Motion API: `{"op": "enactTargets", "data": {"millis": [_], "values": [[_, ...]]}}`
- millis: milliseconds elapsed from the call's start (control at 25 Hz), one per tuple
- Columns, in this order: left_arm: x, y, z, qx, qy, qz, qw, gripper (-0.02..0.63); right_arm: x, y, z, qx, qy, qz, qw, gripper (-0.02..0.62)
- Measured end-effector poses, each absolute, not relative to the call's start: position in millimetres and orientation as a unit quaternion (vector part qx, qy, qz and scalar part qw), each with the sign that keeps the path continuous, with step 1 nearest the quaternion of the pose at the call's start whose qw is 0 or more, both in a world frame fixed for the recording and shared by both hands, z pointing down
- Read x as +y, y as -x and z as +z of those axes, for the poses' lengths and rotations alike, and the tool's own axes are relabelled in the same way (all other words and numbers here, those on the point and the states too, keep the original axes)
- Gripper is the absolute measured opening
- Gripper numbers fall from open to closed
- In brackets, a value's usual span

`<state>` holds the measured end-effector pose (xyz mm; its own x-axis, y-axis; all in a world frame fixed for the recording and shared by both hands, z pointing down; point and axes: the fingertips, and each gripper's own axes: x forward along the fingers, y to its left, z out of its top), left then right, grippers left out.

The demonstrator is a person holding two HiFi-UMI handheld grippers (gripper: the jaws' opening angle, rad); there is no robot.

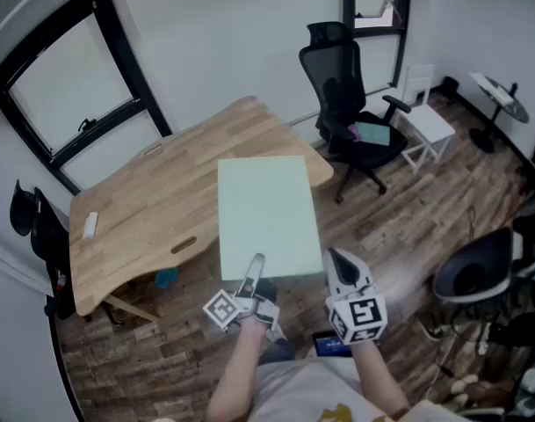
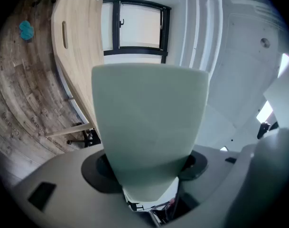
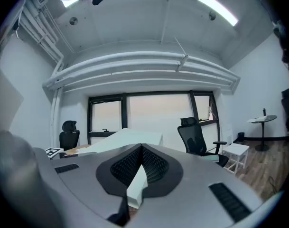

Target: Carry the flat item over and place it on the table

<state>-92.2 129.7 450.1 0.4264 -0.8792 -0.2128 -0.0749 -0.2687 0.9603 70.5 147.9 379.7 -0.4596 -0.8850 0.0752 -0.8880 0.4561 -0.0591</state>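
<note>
A pale green flat board (image 1: 267, 214) hangs about level over the near right part of the wooden table (image 1: 153, 200). Both grippers hold it by its near edge. My left gripper (image 1: 254, 272) is shut on the edge's left part, and the board (image 2: 149, 122) fills the middle of the left gripper view between the jaws (image 2: 149, 172). My right gripper (image 1: 335, 266) is shut on the edge's right part. In the right gripper view the board (image 3: 135, 137) shows as a thin slab running away from the jaws (image 3: 137, 177). Whether the board touches the tabletop I cannot tell.
A black office chair (image 1: 346, 104) and a white stool (image 1: 425, 130) stand beyond the table's right end. Another dark chair (image 1: 478, 271) is at my right, and a black one (image 1: 30, 214) at the far left. A small white item (image 1: 90, 225) lies on the table.
</note>
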Motion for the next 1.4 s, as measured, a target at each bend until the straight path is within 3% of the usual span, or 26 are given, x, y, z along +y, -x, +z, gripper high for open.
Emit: {"op": "enactTargets", "data": {"millis": [600, 1400], "values": [[139.6, 85.4, 446.9, -0.352, -0.686, -0.407, 0.489, 0.289, 154.0, -80.9, 381.2, -0.855, -0.516, 0.057, 0.009, -0.002], [97.1, 76.4, 477.1, -0.352, -0.66, -0.413, 0.519, 0.29, 100.0, -85.0, 412.6, -0.847, -0.525, 0.069, 0.058, -0.002]]}}
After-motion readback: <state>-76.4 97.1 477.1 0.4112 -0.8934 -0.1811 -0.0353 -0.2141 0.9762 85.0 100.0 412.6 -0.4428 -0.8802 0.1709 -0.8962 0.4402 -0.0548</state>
